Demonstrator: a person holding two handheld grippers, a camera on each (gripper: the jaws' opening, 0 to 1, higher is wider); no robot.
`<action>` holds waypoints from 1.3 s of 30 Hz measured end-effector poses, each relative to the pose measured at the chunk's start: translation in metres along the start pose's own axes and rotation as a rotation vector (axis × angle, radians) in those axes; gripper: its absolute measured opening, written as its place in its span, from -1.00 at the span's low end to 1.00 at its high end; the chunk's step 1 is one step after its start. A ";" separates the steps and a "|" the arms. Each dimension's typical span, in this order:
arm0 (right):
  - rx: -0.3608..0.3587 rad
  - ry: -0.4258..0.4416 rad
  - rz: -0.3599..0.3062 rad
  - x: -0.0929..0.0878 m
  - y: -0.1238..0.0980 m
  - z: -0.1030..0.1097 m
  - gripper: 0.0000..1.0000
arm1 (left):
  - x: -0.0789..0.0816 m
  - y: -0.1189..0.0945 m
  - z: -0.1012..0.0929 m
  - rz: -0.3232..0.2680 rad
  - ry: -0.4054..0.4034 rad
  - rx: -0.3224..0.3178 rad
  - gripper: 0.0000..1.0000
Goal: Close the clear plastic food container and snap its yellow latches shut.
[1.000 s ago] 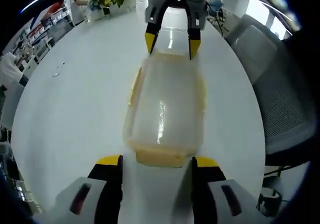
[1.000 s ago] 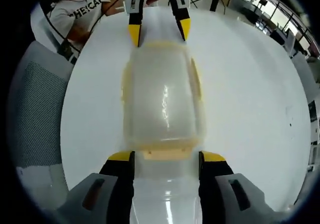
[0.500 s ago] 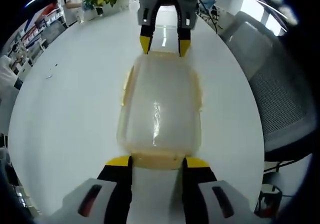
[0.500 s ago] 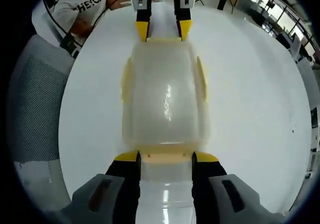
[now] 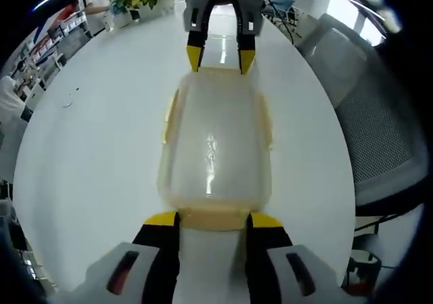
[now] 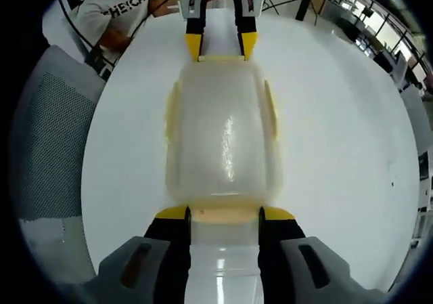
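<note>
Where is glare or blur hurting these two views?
Left gripper view: a bright streak of glare runs down the container lid, and the window beyond is blown out. Right gripper view: a similar streak on the lid, plus a reflection on the table between the jaws; edges soft.

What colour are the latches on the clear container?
Pale yellow latches, clearest in the right gripper view.

The food container (image 5: 215,145) is cloudy, translucent plastic with a smooth skin that catches a bright streak of glare, and its yellow latches (image 6: 226,214) look like matt, opaque plastic. The bench (image 5: 95,148) is smooth glossy white, mirroring the light. The chair (image 6: 51,148) beside it has a grey, rough-looking mesh back.
</note>
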State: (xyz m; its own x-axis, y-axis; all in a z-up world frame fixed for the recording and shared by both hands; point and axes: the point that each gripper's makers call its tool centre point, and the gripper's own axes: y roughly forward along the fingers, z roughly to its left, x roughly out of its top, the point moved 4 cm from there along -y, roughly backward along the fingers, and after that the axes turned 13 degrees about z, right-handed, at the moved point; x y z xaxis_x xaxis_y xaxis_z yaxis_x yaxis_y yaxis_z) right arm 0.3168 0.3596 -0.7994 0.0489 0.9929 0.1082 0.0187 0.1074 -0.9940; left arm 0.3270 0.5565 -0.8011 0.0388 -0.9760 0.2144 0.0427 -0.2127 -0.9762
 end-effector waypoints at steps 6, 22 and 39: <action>-0.007 -0.017 -0.041 0.005 -0.013 0.000 -0.30 | -0.001 -0.015 -0.005 0.002 -0.027 0.022 -0.35; -0.007 -0.053 -0.093 0.007 -0.053 0.005 -0.30 | 0.009 -0.056 -0.015 0.027 -0.048 0.053 -0.35; -0.019 -0.046 -0.091 -0.029 -0.075 0.008 -0.29 | 0.050 -0.064 -0.019 0.030 -0.033 0.065 -0.35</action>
State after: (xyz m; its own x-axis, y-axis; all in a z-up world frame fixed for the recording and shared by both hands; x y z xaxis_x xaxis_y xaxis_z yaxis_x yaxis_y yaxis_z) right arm 0.3056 0.3231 -0.7285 0.0004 0.9804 0.1968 0.0402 0.1966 -0.9797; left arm 0.3075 0.5200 -0.7287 0.0737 -0.9796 0.1870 0.1053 -0.1788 -0.9782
